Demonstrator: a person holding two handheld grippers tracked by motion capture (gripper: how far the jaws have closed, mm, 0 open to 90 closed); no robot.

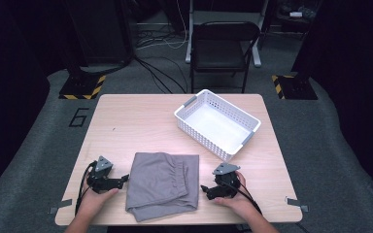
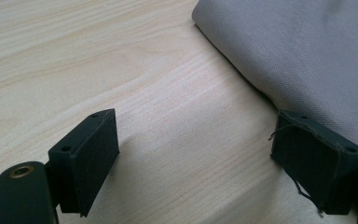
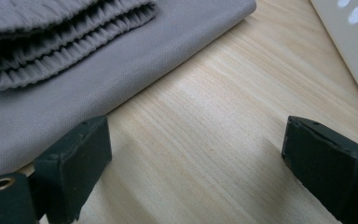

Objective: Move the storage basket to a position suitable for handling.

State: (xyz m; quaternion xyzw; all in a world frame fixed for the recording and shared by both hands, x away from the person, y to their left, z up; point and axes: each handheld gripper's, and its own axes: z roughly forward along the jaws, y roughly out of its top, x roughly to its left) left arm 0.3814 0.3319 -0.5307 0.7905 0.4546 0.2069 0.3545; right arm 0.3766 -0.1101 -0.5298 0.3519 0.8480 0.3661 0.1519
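Here soft grey folded cloth [image 1: 162, 184], its waistband ruffled, lies between left gripper [image 1: 125, 179] and right gripper [image 1: 204, 190], jaws apart; perforated white basket [image 1: 249, 137] holds nothing.

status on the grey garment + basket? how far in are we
Done: the grey garment lies folded on the table, elastic waistband tucked in the fold. In hand: nothing; the left gripper and right gripper flank it, both open with bare wood between the jaws, the left one's far jaw at the cloth edge. Left: probably gripping it and moving it into the white basket, which holds nothing yet.
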